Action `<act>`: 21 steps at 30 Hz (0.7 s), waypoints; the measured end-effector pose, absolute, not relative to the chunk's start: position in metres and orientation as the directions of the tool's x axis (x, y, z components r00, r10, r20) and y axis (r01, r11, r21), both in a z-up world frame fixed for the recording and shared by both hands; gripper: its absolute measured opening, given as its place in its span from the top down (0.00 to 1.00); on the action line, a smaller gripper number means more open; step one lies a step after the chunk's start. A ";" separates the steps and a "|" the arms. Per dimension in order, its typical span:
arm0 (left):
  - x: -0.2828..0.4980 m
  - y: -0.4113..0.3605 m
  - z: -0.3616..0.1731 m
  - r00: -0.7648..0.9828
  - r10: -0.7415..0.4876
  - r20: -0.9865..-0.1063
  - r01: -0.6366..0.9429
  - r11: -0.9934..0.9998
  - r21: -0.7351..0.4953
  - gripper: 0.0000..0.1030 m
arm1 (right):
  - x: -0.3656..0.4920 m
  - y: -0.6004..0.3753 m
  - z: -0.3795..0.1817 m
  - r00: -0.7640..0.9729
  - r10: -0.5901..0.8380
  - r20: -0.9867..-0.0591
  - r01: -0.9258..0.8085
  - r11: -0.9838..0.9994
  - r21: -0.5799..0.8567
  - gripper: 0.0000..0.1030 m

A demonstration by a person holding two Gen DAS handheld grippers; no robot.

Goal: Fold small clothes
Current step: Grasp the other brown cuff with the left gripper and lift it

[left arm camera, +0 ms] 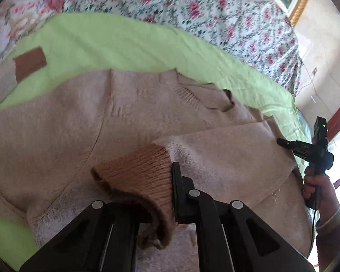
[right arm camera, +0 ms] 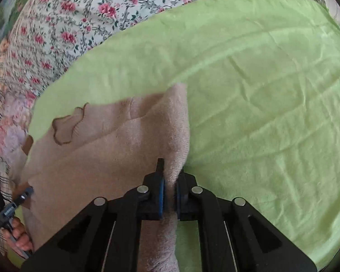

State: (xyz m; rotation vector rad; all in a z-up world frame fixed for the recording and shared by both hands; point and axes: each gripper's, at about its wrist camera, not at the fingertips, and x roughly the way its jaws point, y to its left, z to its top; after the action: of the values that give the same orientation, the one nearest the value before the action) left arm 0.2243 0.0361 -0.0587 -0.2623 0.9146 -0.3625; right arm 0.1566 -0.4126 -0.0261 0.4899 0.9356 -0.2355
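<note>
Brown cuff [left arm camera: 136, 176] is sitting pinched in my left claw [left arm camera: 170, 190], so I'm folding the sleeve across the sweater [left arm camera: 56, 124]. Right claw [right arm camera: 170, 195] is clamping the side edge, keeping it taut.

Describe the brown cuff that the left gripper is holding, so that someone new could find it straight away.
On the green blanket lies a fuzzy beige sweater. Near its lower middle, the left gripper pinches a brown cuff, ribbed and darker than the fuzzy knit, at the end of the folded-over sleeve.
</note>
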 end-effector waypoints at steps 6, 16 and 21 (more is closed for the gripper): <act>0.220 0.041 -0.062 0.554 -0.392 -0.734 0.182 0.918 -0.353 0.90 | 0.132 -0.351 0.020 0.648 0.056 -0.759 0.244 0.930 0.276 0.81; 0.207 0.048 -0.061 0.546 -0.369 -0.752 0.184 0.929 -0.322 0.81 | 0.112 -0.379 -0.011 0.538 0.013 -0.843 0.365 0.898 0.247 1.00; 0.187 0.072 -0.042 0.584 -0.330 -0.742 0.158 0.942 -0.296 0.67 | 0.100 -0.365 0.011 0.593 0.063 -0.802 0.327 0.892 0.311 0.96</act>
State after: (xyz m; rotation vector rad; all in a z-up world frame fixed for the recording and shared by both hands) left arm 0.1872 0.0719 -0.0422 -0.2065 0.9048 -0.2871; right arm 0.1001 -0.3649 0.0110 0.4588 0.9309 -0.1599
